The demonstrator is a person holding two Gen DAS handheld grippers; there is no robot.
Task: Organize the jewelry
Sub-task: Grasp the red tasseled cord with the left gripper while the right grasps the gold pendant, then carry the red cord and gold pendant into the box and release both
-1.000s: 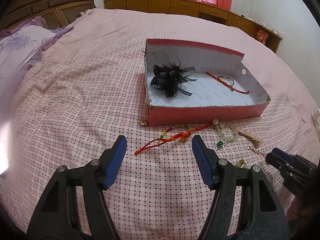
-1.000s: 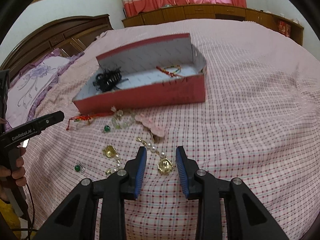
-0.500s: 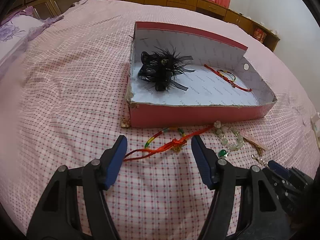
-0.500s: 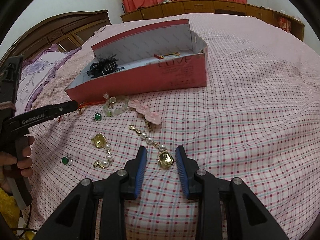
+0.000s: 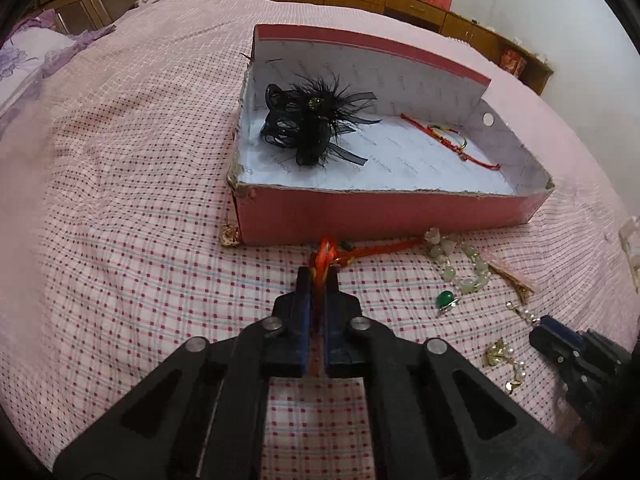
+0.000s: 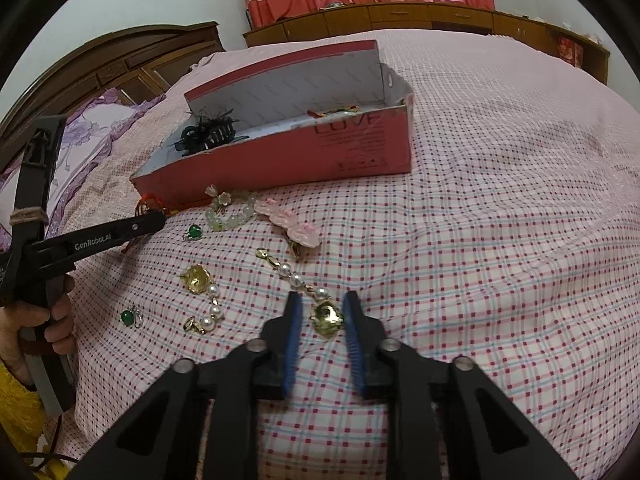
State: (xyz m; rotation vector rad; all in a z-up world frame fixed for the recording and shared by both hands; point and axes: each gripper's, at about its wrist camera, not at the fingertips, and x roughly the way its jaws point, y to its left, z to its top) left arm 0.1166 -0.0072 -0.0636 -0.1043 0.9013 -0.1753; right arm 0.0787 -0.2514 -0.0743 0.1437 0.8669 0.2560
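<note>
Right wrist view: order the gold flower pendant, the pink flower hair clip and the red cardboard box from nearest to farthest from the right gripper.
1. Gold flower pendant: between the closing fingers of the right gripper.
2. Pink flower hair clip: farther up the bedspread, slightly left.
3. Red cardboard box: farthest, behind the clip.

Left tongs (image 5: 318,276) pinch the red cord bracelet (image 5: 326,254) before the box (image 5: 380,216).

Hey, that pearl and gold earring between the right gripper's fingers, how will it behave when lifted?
The earring will probably dangle, since its pearl chain lies kinked on the bedspread. It looks light. The right gripper, jaws closing around it, might slip on the glossy gold.
</note>
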